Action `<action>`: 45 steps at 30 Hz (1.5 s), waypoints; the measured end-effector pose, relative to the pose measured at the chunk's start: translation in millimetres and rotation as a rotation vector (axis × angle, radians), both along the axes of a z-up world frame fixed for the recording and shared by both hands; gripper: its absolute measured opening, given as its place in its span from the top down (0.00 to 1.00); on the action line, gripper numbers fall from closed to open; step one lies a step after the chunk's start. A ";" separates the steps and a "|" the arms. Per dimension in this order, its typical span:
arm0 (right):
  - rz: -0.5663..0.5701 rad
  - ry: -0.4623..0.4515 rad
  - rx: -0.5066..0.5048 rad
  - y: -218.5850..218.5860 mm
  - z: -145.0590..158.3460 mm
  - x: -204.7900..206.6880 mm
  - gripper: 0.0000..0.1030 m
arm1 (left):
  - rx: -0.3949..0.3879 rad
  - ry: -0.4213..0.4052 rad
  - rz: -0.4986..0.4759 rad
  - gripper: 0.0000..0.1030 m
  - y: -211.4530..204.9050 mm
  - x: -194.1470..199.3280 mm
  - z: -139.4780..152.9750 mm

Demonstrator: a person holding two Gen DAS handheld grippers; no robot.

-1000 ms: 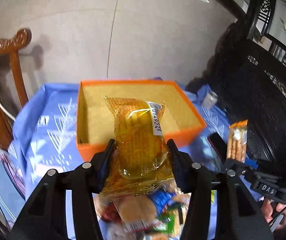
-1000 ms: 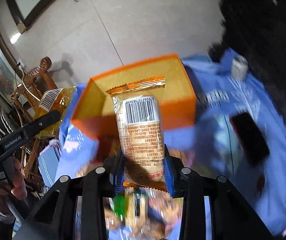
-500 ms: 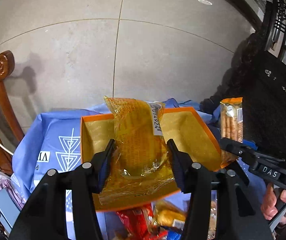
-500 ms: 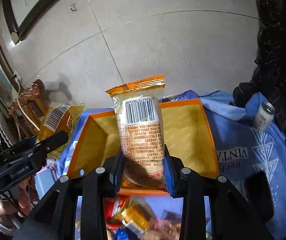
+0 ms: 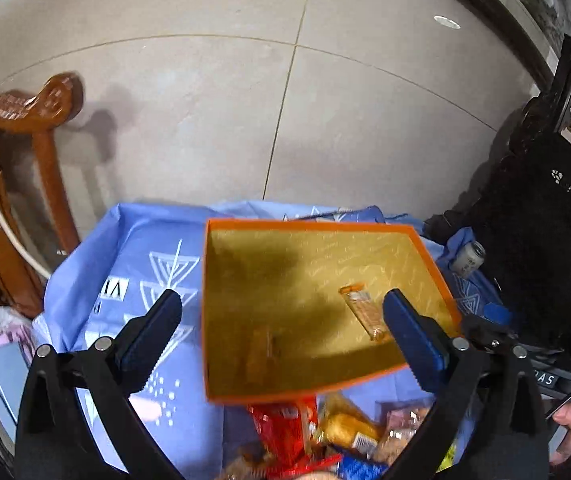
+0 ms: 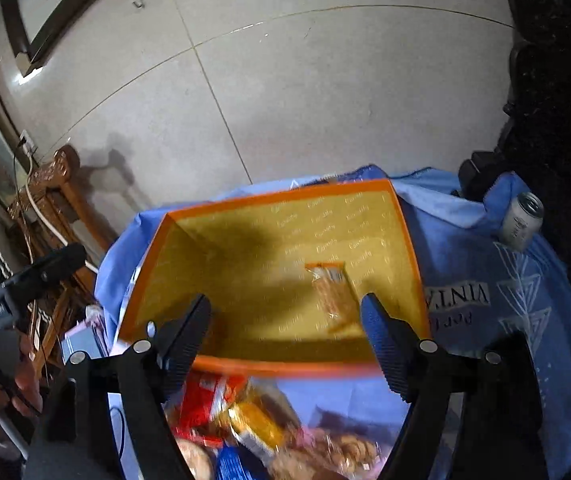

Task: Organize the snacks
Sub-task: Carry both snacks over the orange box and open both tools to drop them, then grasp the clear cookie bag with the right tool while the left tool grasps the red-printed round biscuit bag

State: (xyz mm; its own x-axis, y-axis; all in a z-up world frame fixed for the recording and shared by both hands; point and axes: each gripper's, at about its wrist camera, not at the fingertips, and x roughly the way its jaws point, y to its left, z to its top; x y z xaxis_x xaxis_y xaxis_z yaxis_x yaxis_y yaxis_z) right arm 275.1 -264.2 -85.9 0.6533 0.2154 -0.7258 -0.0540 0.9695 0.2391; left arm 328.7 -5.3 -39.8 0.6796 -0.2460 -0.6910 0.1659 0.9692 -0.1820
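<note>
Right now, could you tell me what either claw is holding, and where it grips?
Nothing: both the left claw and the right claw have just opened, with nothing between their jaws.

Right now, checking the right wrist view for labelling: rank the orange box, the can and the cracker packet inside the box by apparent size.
1. orange box
2. cracker packet and can: they look similar, and blur leaves their order unsure.

A light blue printed cloth (image 5: 133,264) covers the surface. On it sit an orange cardboard box (image 5: 204,312), a silver can (image 6: 522,222) far right, and mixed snack packets (image 6: 245,420) nearest.
</note>
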 end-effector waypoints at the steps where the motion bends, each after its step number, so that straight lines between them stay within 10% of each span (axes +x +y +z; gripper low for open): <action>1: 0.002 0.009 0.000 -1.1 -3.2 -7.5 0.24 | 0.003 0.005 0.010 0.04 4.8 -9.0 -3.7; 13: -0.006 0.161 0.060 -8.4 -79.1 -100.4 0.24 | -0.006 0.147 0.019 0.04 26.6 -108.5 -57.2; 25: 0.006 0.265 0.073 5.0 -142.6 -99.2 0.27 | 0.032 0.218 0.034 0.04 40.1 -161.7 -80.7; 45: 0.044 0.175 0.074 14.4 -114.9 -118.7 0.75 | 0.041 0.303 -0.032 0.04 8.5 -148.4 -119.8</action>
